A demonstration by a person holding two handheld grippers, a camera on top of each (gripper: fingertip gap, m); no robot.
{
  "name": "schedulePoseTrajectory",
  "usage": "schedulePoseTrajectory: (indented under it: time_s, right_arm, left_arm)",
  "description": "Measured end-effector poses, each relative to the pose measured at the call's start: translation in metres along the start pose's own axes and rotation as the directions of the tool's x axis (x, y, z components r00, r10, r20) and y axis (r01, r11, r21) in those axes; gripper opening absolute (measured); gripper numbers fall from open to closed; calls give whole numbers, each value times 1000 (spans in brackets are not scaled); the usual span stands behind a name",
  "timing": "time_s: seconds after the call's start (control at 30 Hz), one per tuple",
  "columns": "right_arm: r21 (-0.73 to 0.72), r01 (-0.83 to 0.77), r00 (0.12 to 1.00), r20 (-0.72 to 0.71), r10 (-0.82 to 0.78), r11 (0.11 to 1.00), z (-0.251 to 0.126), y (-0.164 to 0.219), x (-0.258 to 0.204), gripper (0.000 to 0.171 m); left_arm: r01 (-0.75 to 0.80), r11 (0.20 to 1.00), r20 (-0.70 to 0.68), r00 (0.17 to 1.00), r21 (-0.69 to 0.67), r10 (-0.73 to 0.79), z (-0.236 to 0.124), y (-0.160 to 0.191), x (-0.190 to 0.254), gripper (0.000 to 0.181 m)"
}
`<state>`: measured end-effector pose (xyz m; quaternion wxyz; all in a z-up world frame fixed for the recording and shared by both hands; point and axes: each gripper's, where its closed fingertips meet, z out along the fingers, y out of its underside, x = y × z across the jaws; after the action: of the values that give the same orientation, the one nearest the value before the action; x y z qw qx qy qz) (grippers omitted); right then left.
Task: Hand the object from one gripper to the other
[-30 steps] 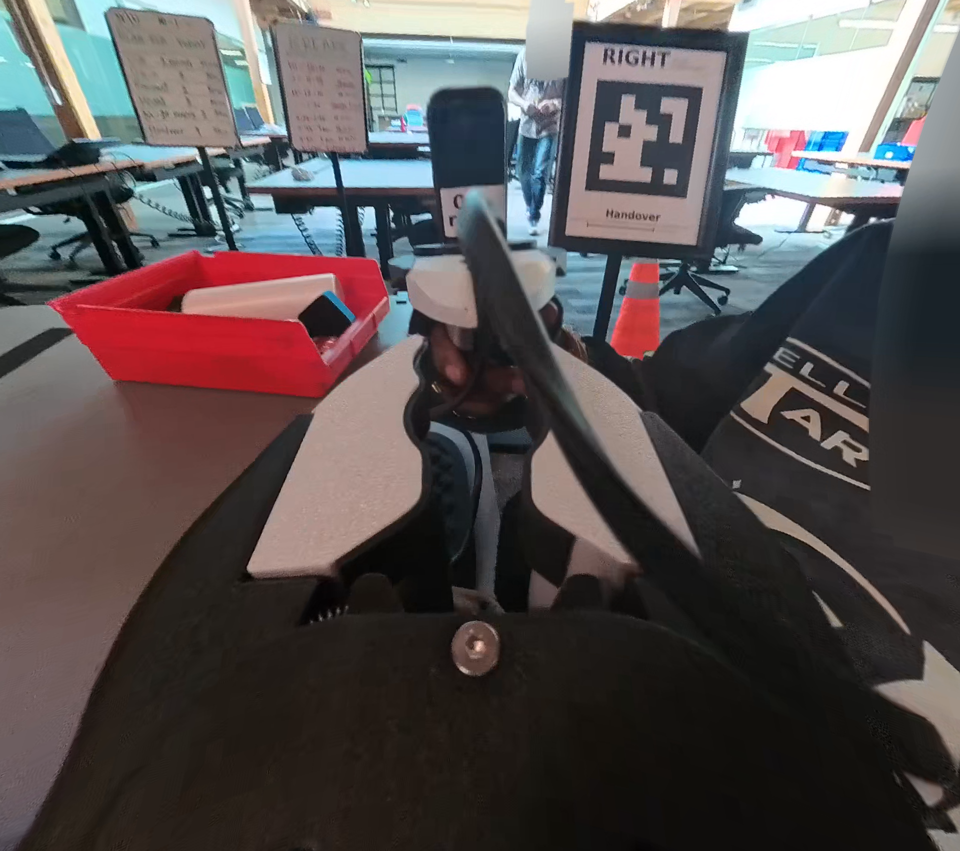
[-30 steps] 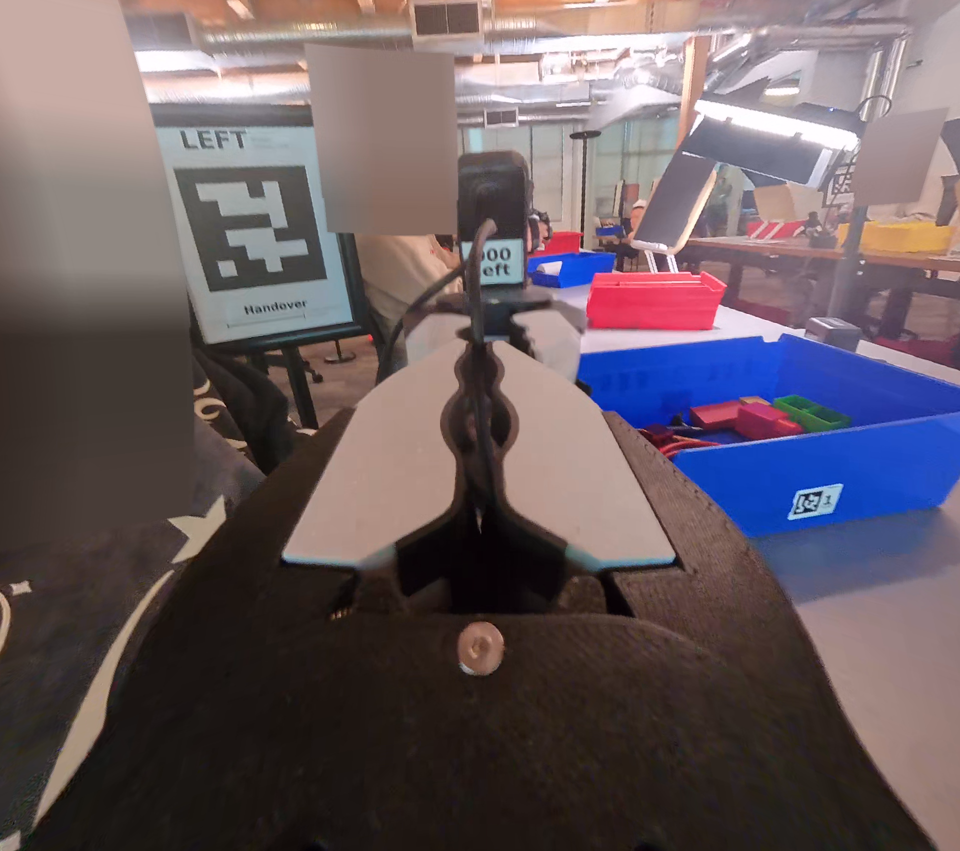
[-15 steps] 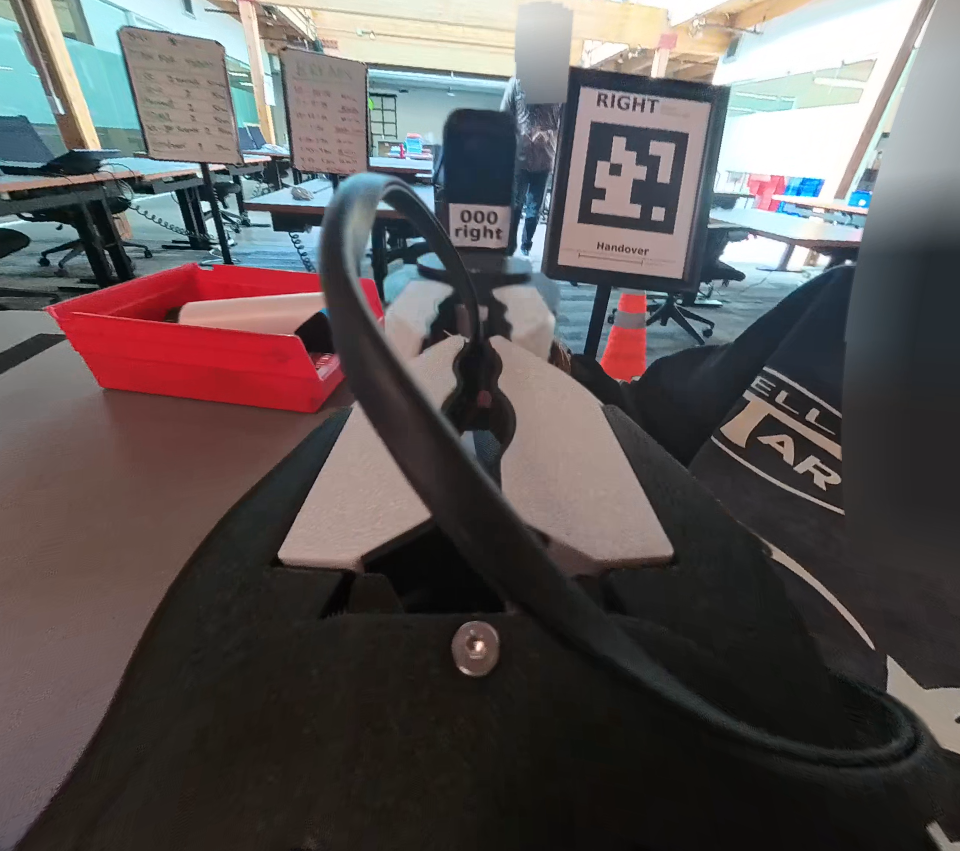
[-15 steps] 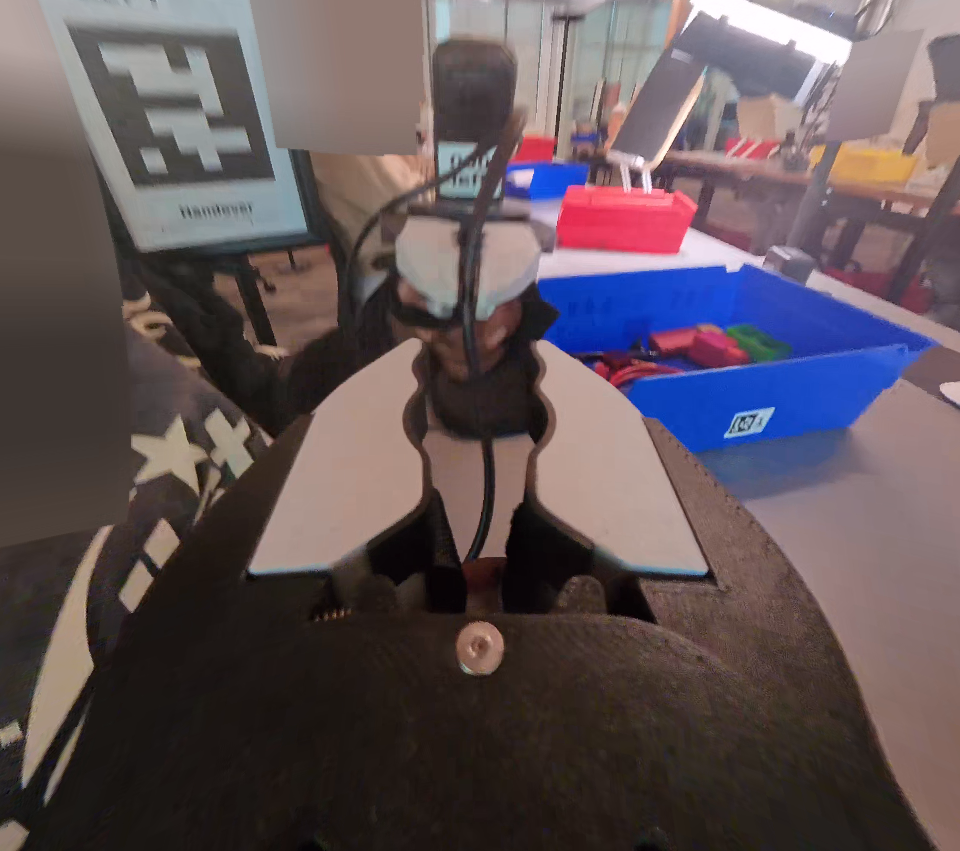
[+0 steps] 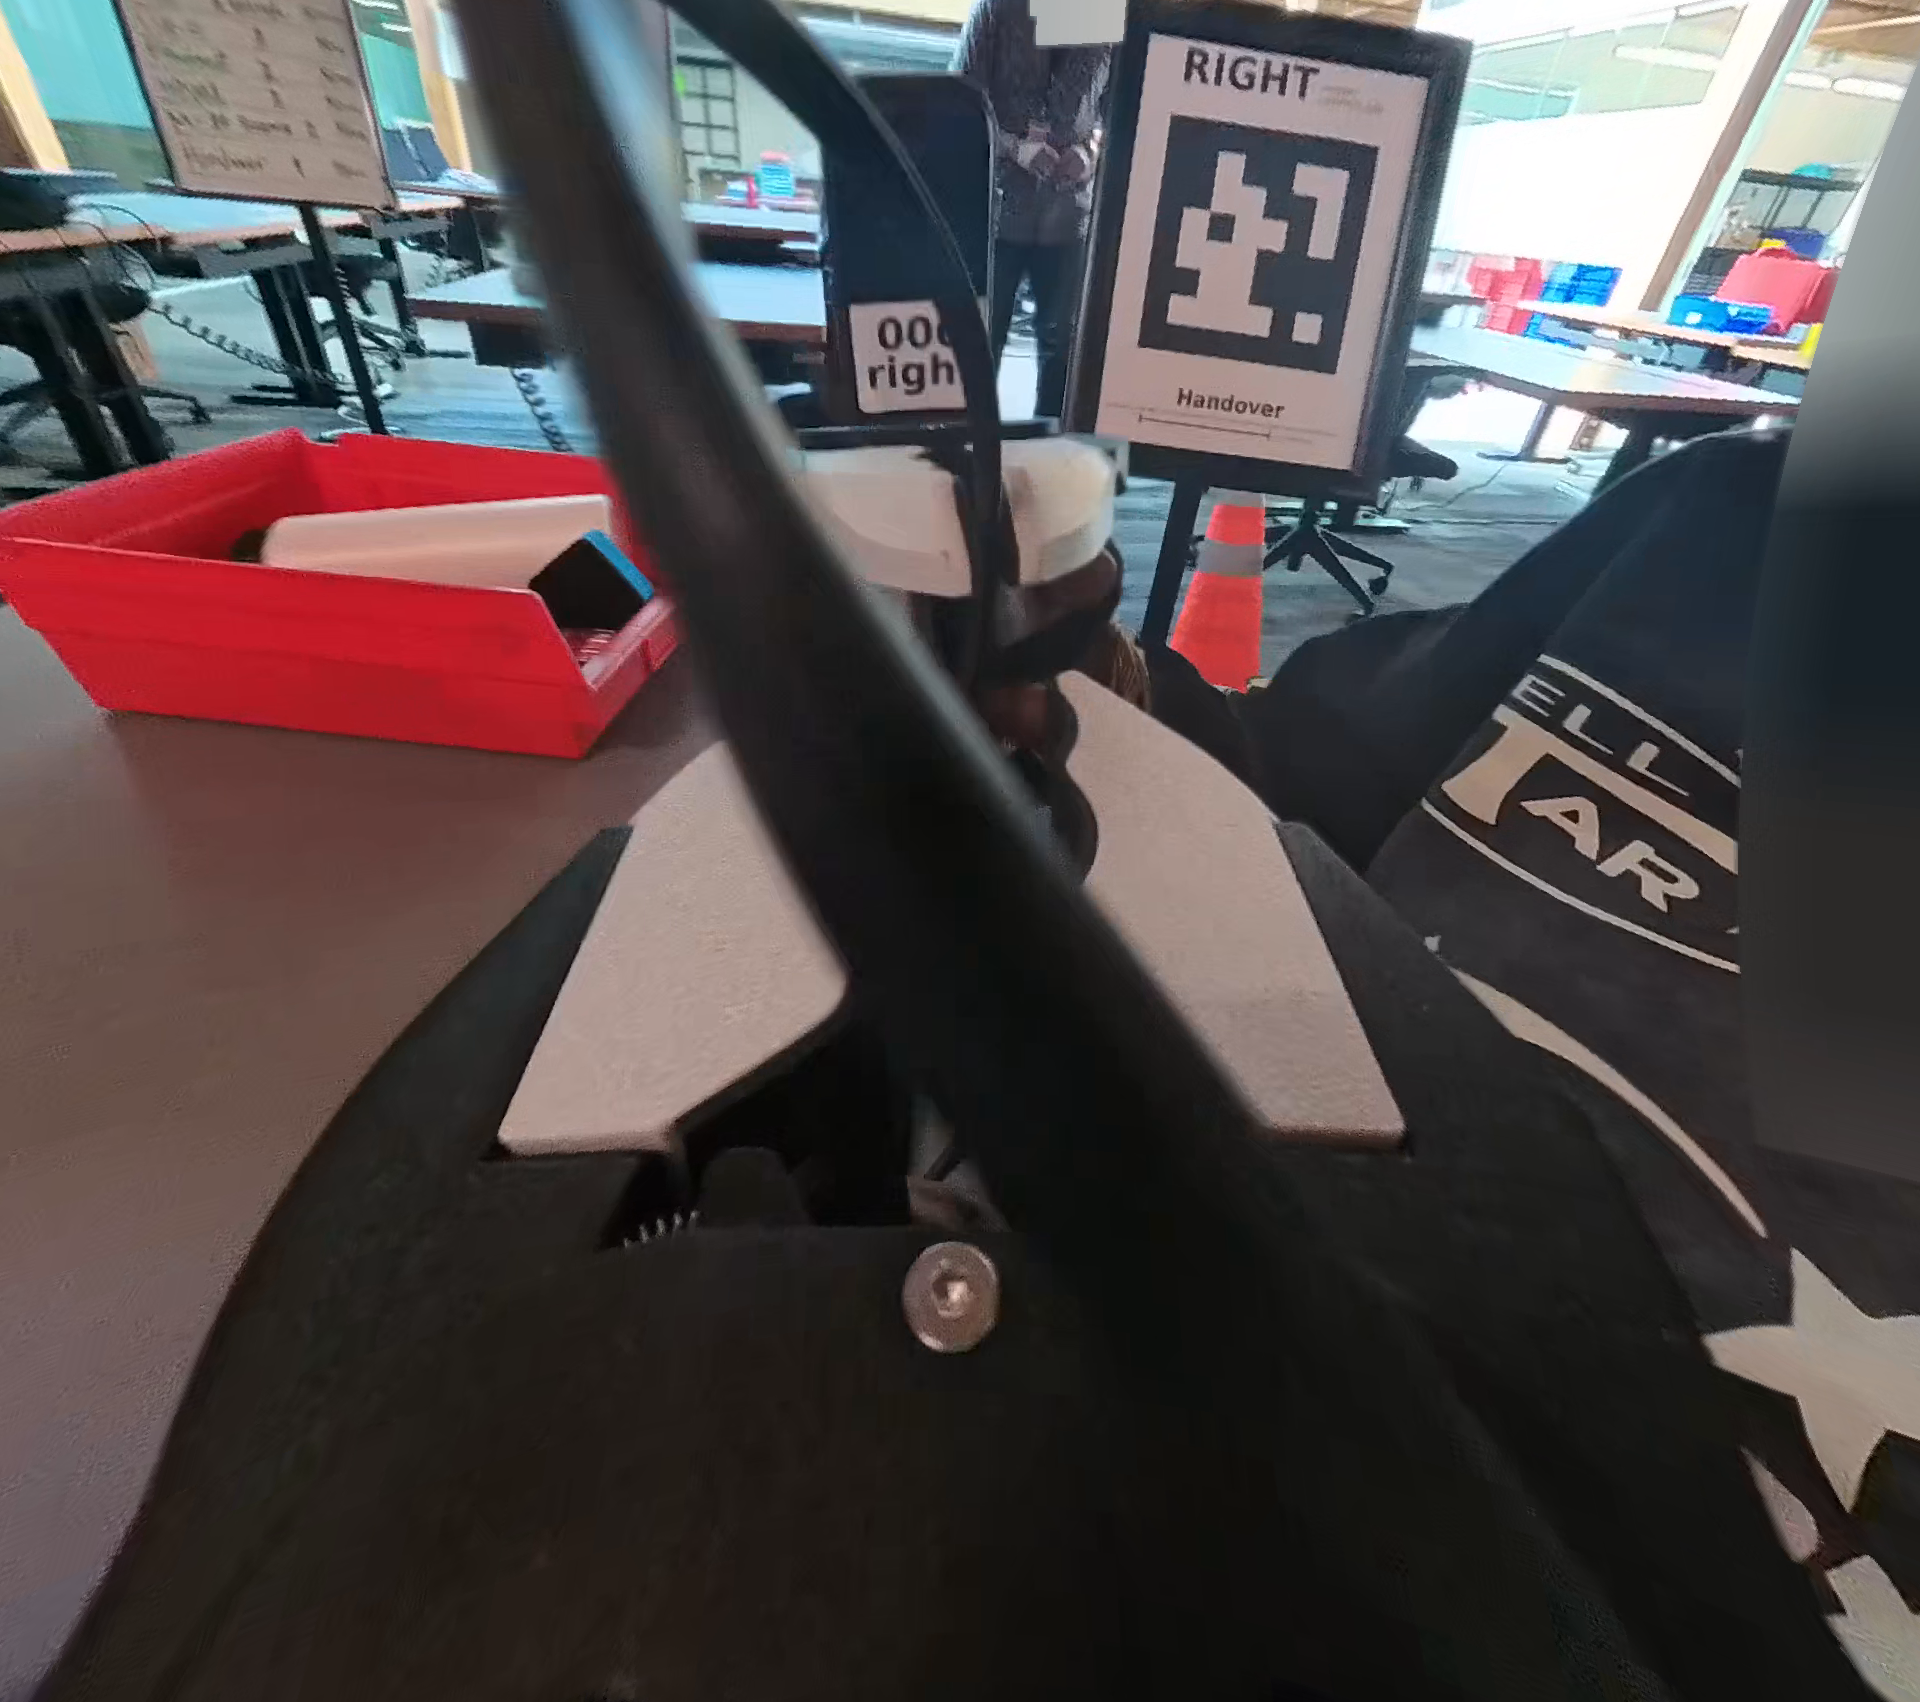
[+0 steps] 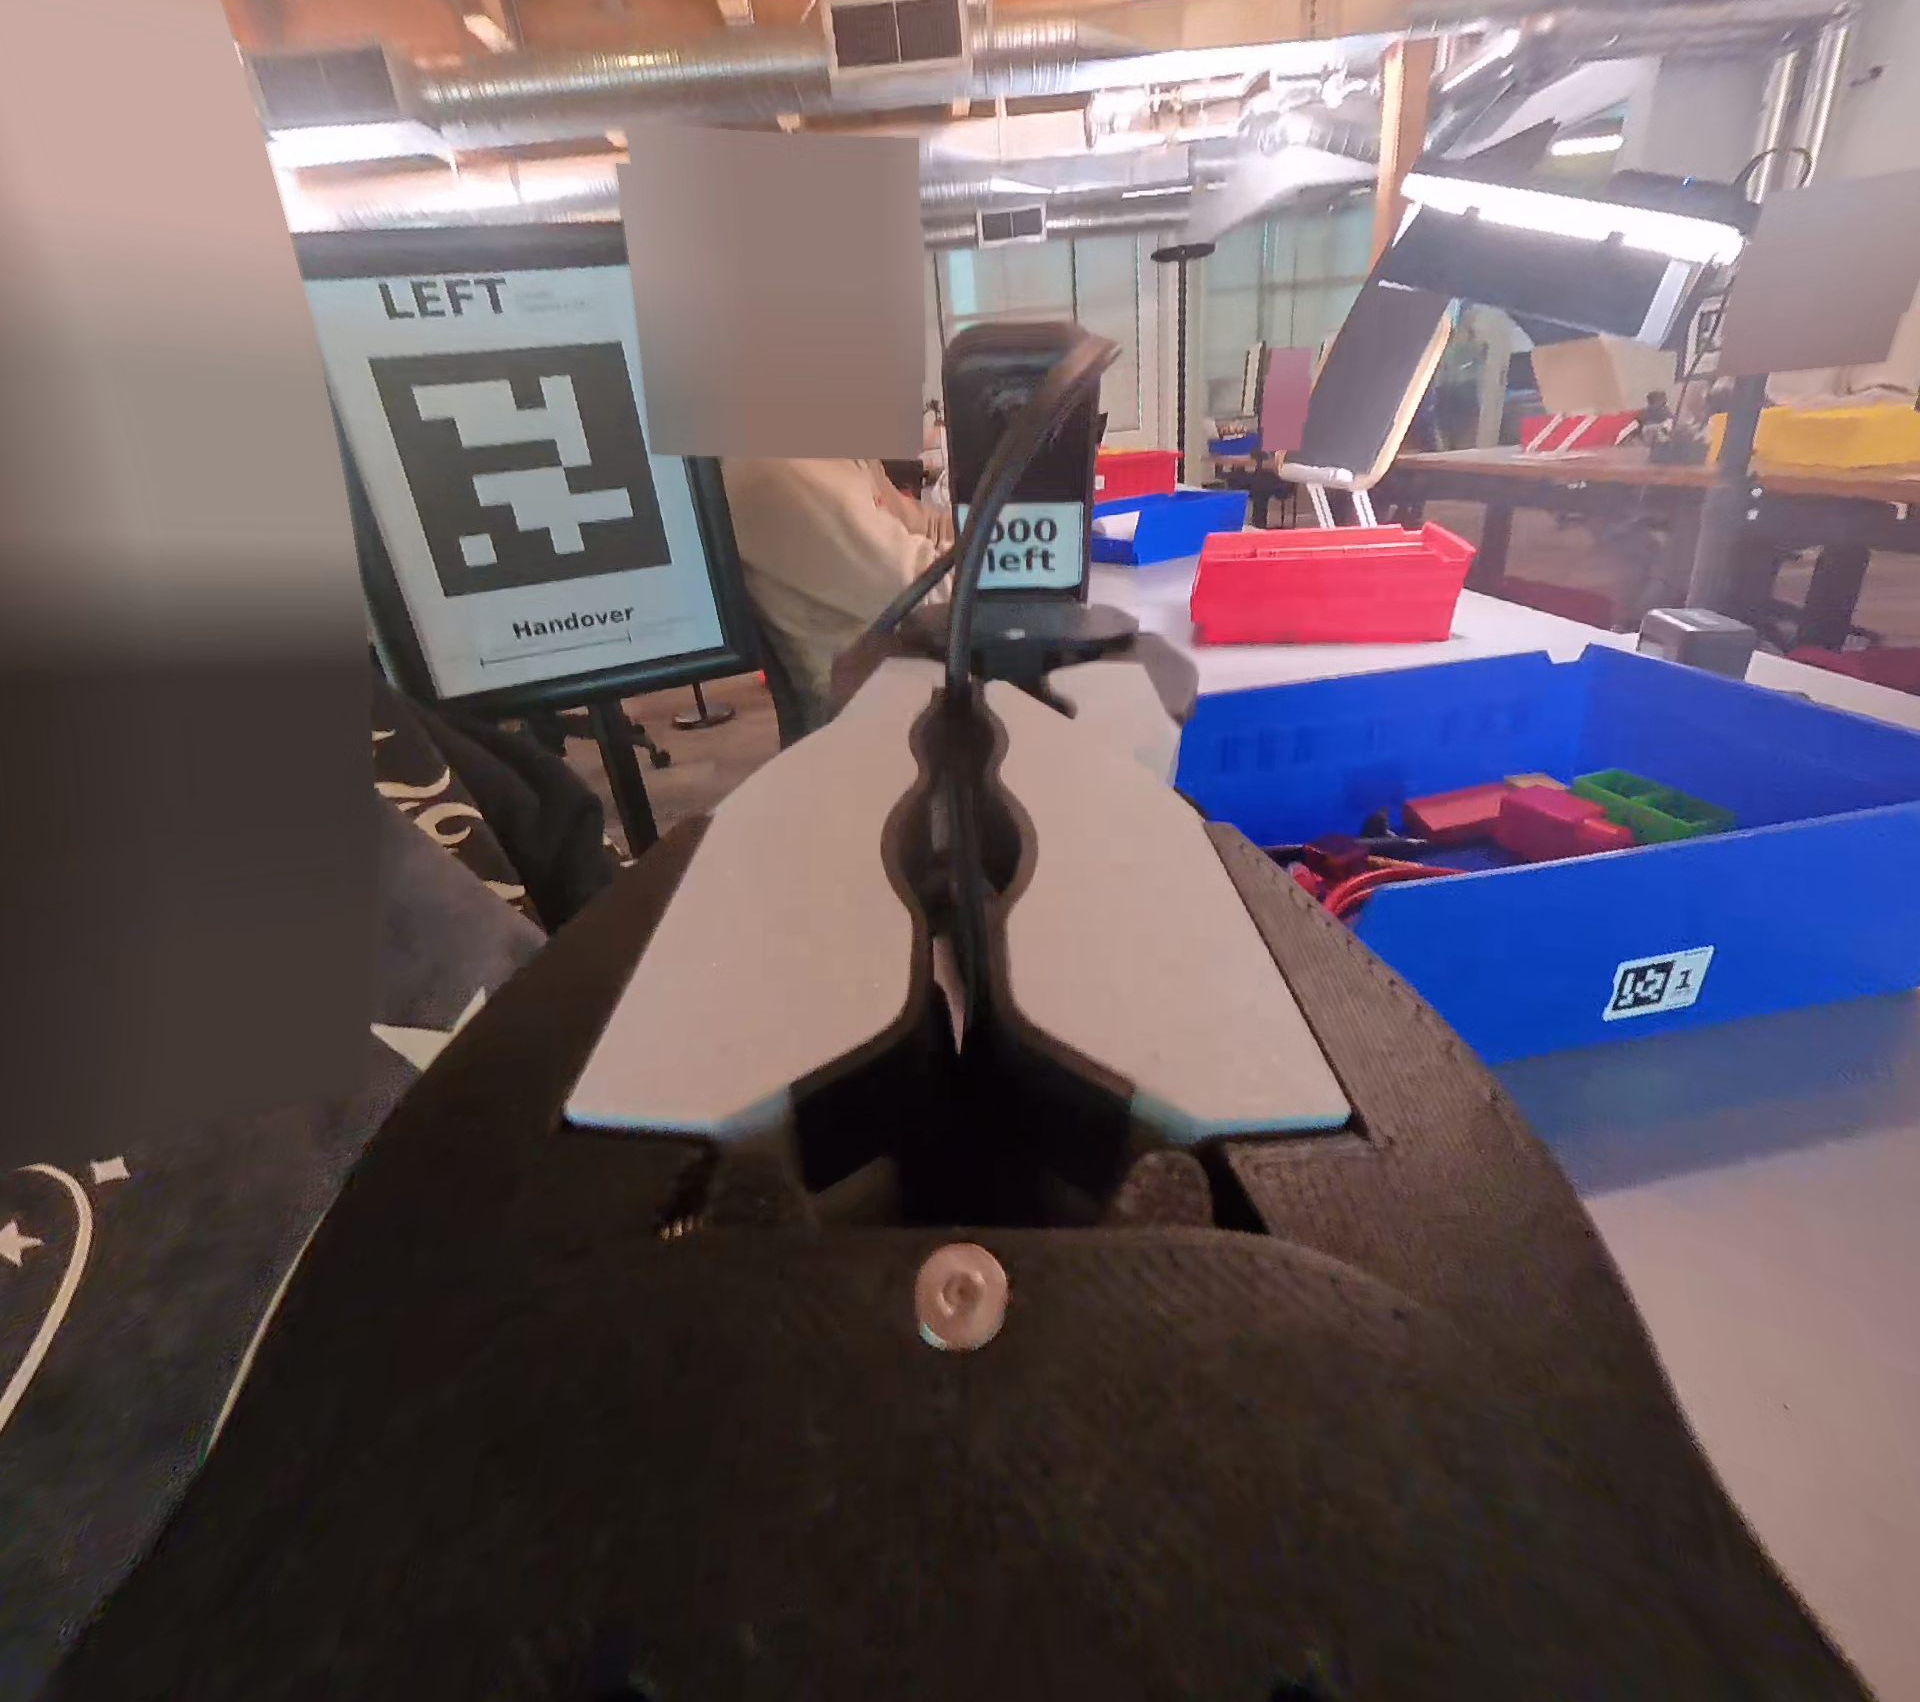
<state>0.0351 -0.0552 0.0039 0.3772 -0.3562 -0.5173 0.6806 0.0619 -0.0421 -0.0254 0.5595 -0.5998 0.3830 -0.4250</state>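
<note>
The object is a black strap point(image 5: 644, 302). In the left wrist view it loops up from between my left gripper's point(image 5: 904, 717) white finger plates, curves over and runs down to the right gripper point(image 5: 935, 509) facing me. The left jaws stand apart and the strap crosses the gap; I cannot tell whether it touches them. In the right wrist view my right gripper point(image 6: 961, 696) is shut on the thin black strap point(image 6: 966, 904), which rises in front of the left gripper point(image 6: 1029, 644) opposite. Both grippers are above the table, tip to tip.
A red bin point(image 5: 312, 665) with a white item and a black-blue item sits on the brown table point(image 5: 208, 925) at left. A blue bin point(image 6: 1558, 925) of coloured blocks is at right. Marker signs on stands, an orange cone point(image 5: 1221, 592) and a person's dark garment point(image 5: 1558, 821) are close by. My two grippers' fingertips are within a few centimetres of each other.
Half a second ago the left gripper was shut and the right open. Now the right is shut on the strap and the left jaws are apart. The strap has swung closer to the left camera.
</note>
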Motion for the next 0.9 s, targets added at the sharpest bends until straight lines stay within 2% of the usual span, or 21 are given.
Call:
schedulePoseTrajectory:
  time_s: [0.07,0.13,0.27,0.33,0.43,0.57,0.6,0.73,0.8,0.9]
  right_arm:
    - [9,3,1000,-7,-3,1000,0,-1,0,4]
    - [16,6,1000,-9,-6,1000,1,-3,-1,4]
    - [41,10,1000,-17,-9,999,-1,-8,0,4]
    - [35,16,999,-39,-15,999,-5,-8,3,15]
    - [-100,26,997,-72,-33,995,-7,10,12,27]
    - [-217,38,998,-39,-47,975,-1,31,8,19]
    - [-226,48,998,-24,-55,973,0,34,6,9]
    - [-197,32,999,-26,-38,980,2,29,6,4]
    - [-129,9,1000,-13,-11,992,1,20,5,4]
    - [-67,-13,1000,-5,13,998,0,10,4,4]
  left_arm:
    - [15,1000,-26,1000,8,-15,7,2,3,25]
    - [20,999,-27,999,31,-19,8,0,4,8]
    - [13,999,-10,1000,38,-13,3,-5,2,4]
    - [14,998,12,1000,69,-14,-3,-12,0,4]
    - [6,994,51,999,112,-12,-16,-24,-3,3]
    - [-8,989,80,997,146,-3,-29,-34,-4,3]
    - [-12,989,83,997,148,-1,-30,-35,-4,3]
    - [-23,987,72,997,159,11,-30,-38,1,7]
    - [-21,994,72,997,106,13,-26,-29,-1,25]
    - [-5,1000,43,999,20,4,-16,-12,-1,30]
